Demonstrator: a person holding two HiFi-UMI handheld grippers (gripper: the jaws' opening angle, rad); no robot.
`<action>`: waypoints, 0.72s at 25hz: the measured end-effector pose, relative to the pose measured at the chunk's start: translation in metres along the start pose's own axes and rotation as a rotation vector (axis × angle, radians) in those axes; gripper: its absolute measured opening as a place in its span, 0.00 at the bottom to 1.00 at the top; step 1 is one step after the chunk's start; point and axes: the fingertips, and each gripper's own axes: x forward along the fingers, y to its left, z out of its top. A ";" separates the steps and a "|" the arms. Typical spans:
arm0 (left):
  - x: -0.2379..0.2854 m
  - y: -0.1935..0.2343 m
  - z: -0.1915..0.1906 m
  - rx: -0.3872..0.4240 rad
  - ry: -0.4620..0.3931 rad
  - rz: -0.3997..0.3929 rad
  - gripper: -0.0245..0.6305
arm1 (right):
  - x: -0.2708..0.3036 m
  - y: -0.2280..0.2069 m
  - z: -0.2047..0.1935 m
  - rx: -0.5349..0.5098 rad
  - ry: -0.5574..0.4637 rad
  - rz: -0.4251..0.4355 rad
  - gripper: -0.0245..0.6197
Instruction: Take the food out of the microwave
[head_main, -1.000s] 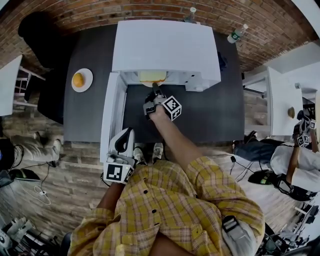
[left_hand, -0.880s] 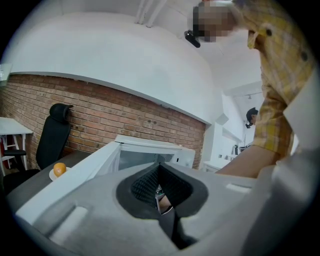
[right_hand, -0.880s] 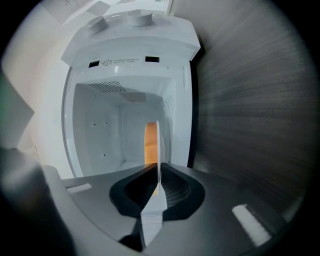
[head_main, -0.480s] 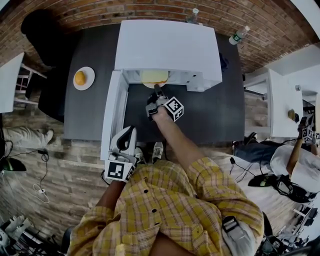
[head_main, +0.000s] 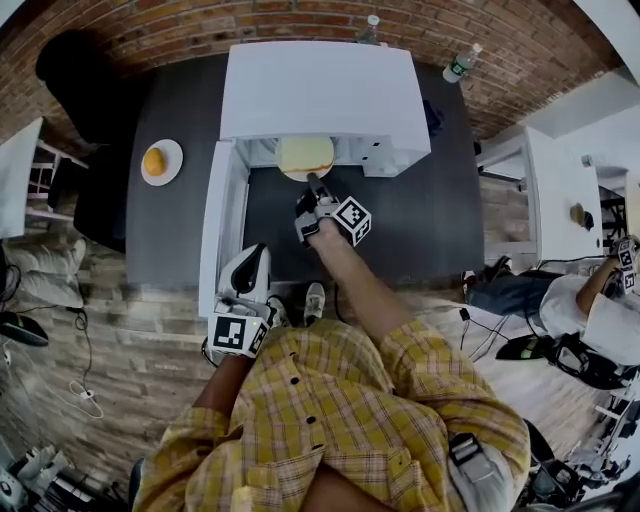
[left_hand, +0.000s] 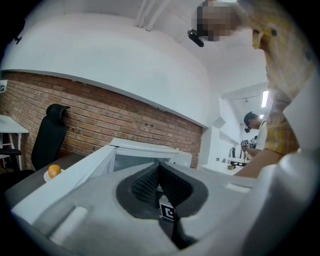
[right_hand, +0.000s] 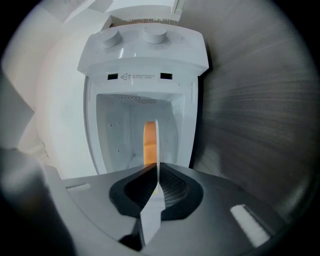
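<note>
A white microwave (head_main: 320, 90) stands on a dark table (head_main: 430, 220) with its door (head_main: 222, 225) swung open to the left. A white plate (head_main: 305, 157) carrying yellow food (right_hand: 149, 142) pokes out of the cavity mouth. My right gripper (head_main: 312, 181) is shut on the plate's near rim. In the right gripper view the rim (right_hand: 156, 145) runs edge-on between the pads of that gripper (right_hand: 158, 176). My left gripper (head_main: 257, 255) hangs near the door's outer end, at the table's front edge. In the left gripper view it (left_hand: 159, 175) is shut with nothing in it.
A second plate with an orange (head_main: 160, 160) sits on the table left of the microwave. Two bottles (head_main: 458, 66) stand behind the microwave by the brick wall. A black chair (head_main: 85, 95) is at far left, and a white table (head_main: 560, 200) and another person (head_main: 600, 320) at right.
The plate has slid further out of the microwave as my right gripper drew back toward me. The left gripper stayed where it was.
</note>
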 end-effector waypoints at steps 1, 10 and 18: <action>0.000 -0.001 0.001 0.002 -0.002 -0.003 0.04 | -0.003 0.003 0.000 -0.003 0.006 0.004 0.06; -0.001 -0.006 0.004 -0.027 -0.022 -0.031 0.04 | -0.041 0.043 -0.011 -0.005 0.030 0.089 0.06; -0.005 -0.015 0.004 -0.031 -0.035 -0.057 0.04 | -0.075 0.076 -0.023 0.009 0.036 0.139 0.06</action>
